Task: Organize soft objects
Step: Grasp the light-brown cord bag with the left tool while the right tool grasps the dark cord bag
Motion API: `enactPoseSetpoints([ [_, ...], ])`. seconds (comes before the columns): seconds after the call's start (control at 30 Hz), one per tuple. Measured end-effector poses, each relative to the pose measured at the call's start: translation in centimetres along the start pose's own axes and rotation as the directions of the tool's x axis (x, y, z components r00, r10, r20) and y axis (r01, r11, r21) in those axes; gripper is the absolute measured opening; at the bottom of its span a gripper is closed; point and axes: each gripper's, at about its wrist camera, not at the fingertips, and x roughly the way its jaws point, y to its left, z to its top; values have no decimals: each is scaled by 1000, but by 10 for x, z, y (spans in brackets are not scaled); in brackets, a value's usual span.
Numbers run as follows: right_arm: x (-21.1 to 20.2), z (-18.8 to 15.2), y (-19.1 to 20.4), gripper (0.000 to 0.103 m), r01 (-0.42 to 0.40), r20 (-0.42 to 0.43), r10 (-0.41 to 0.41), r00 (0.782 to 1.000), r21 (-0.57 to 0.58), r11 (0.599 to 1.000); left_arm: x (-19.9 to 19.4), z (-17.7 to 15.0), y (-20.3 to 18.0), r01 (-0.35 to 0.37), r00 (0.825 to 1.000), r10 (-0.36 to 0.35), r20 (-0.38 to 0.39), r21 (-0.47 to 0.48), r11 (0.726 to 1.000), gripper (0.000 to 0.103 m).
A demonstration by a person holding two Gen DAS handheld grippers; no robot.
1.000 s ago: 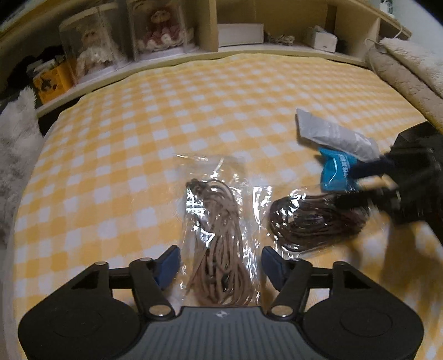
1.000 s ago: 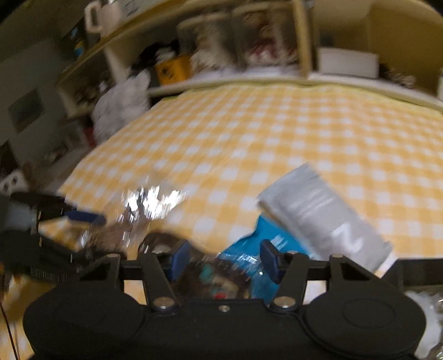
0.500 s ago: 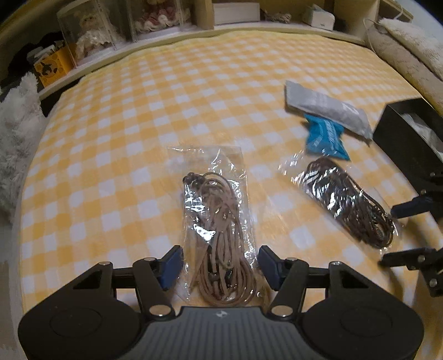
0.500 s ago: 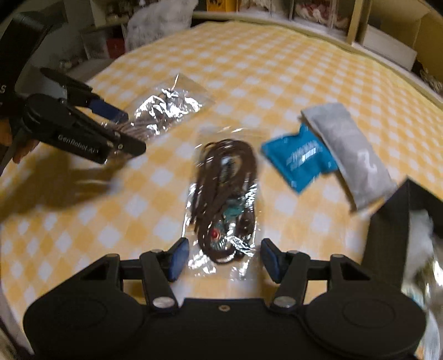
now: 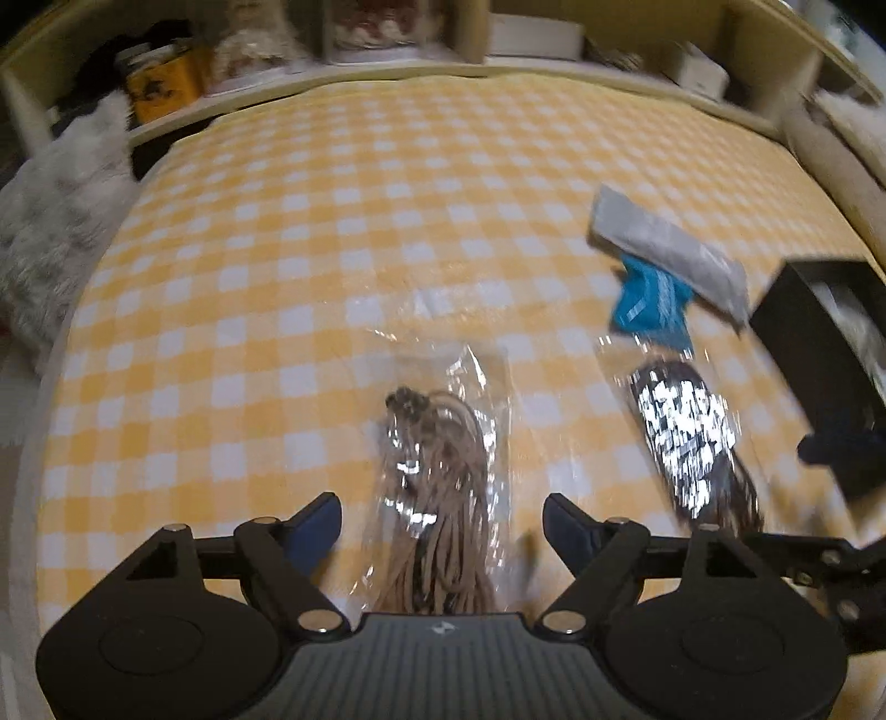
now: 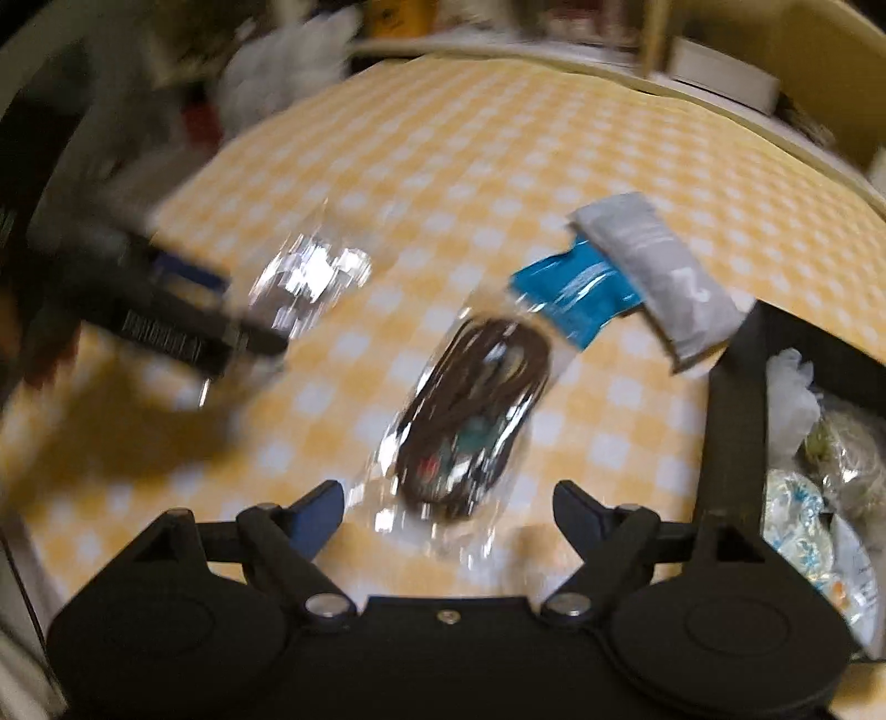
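Note:
A clear bag of tan cord (image 5: 440, 498) lies on the yellow checked cloth (image 5: 387, 221), between the fingers of my open left gripper (image 5: 443, 523). A clear bag of dark brown cord (image 6: 470, 410) lies just ahead of my open right gripper (image 6: 448, 512); it also shows in the left wrist view (image 5: 692, 437). A blue packet (image 6: 576, 291) and a grey pouch (image 6: 659, 271) lie beyond it, touching each other. Both grippers are empty. The views are blurred by motion.
A black box (image 6: 725, 399) holding several wrapped items (image 6: 814, 498) stands at the right. Shelves with boxed dolls (image 5: 376, 22) and a yellow box (image 5: 160, 83) run along the far edge. A white fluffy thing (image 5: 50, 221) sits at the left.
Both grippers have tilted and shifted over the cloth. The right gripper has let the dark cord bag go and drawn back from it. Both stay open.

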Motion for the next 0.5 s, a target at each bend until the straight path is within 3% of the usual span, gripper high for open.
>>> enactPoseSetpoints([
  [0.1, 12, 10, -10, 83, 11, 15, -13, 1000, 116, 993, 7, 3, -3, -21, 1000, 21, 4, -18, 1000, 80],
  [0.3, 27, 16, -6, 83, 18, 30, -22, 999, 131, 991, 18, 0, -6, -40, 999, 40, -27, -5, 999, 78],
  [0.5, 45, 15, -5, 81, 2, 11, -3, 1000, 131, 991, 14, 2, -6, -48, 999, 47, -15, -24, 999, 61],
])
